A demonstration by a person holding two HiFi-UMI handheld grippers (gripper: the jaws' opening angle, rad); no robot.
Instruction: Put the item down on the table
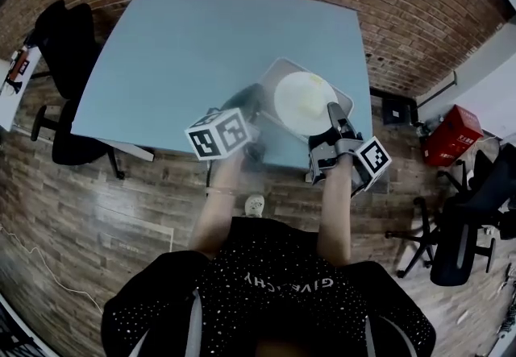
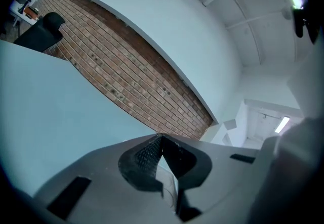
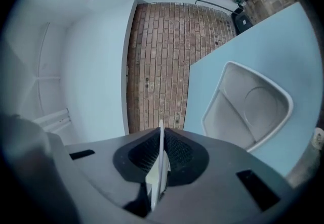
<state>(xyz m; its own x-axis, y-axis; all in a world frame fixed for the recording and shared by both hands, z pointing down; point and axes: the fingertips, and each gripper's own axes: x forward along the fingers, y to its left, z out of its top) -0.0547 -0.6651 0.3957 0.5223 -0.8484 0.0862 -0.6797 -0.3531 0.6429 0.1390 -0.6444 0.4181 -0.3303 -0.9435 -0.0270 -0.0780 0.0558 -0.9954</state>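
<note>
Right tool [image 3: 161, 141] pinching plate [image 1: 303, 101] (edge-on), over tray [image 3: 229, 113]

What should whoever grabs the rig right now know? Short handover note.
Right gripper: shut on the plate's rim, plate roughly level above the tray.
Left gripper: jaws together, nothing visible in them, beside the tray's left edge.
Tray: empty, on the table near its front right corner.
Done: plate gripped and held up.
Left: lower the plate to the table, open the jaws, back off.
</note>
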